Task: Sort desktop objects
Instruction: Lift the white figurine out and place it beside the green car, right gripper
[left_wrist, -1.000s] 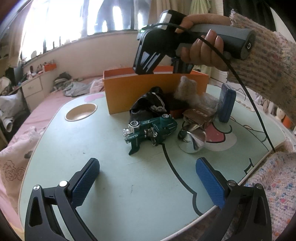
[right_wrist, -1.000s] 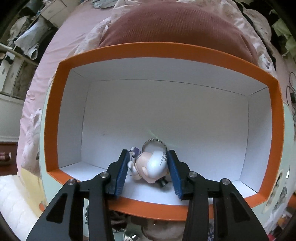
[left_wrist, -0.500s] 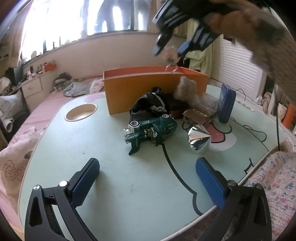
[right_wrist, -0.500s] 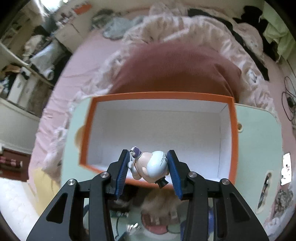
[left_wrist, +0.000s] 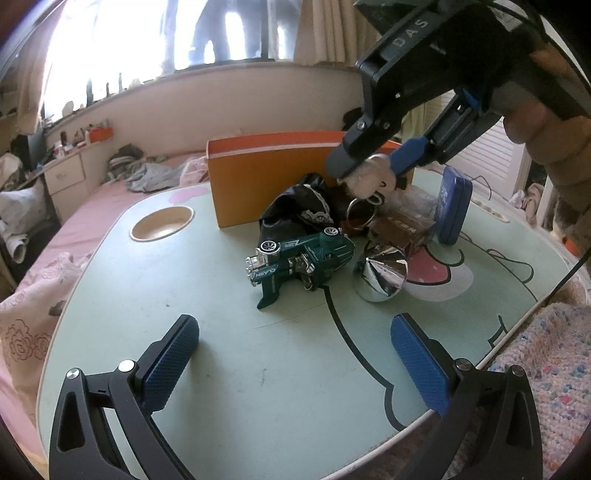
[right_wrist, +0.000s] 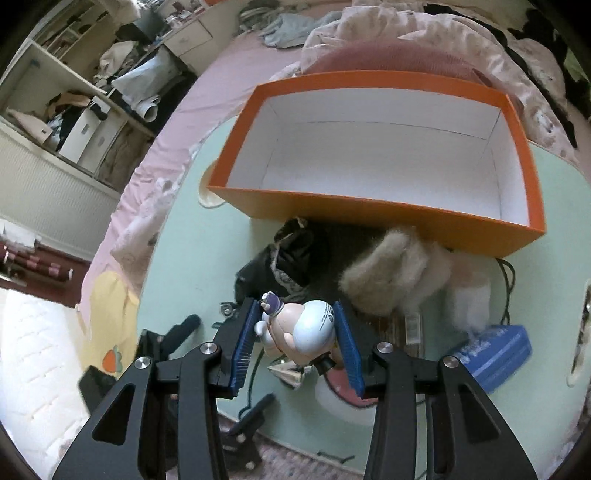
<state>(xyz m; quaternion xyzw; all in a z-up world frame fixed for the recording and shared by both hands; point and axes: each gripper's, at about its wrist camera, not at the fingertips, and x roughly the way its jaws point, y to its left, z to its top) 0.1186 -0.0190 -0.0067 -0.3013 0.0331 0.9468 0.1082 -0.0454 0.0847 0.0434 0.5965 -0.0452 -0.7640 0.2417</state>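
- Right gripper (right_wrist: 297, 338) is clamped on a small figurine keychain (right_wrist: 299, 332), pads pressing both its sides; a second ago it held the toy low inside the orange box (right_wrist: 384, 206), and now it has drawn back and up, so the toy hangs over the clutter in front of the box, at lower centre of the right wrist frame.
- Left gripper (left_wrist: 293, 347) hangs with its jaws wide and nothing between them, unmoved at the bottom of its frame.
- Left wrist view alone shows the green toy car (left_wrist: 301, 264), the silver cone (left_wrist: 382, 273) right of it and the keychain's ring dangling at upper right.
- Right wrist view alone shows the box's bare white inside and a furry plush (right_wrist: 388, 273) against its front wall.
- Pale green table (left_wrist: 258, 369) with cartoon outlines stands on a pink bed; a blue case (left_wrist: 452, 206) lies at right.
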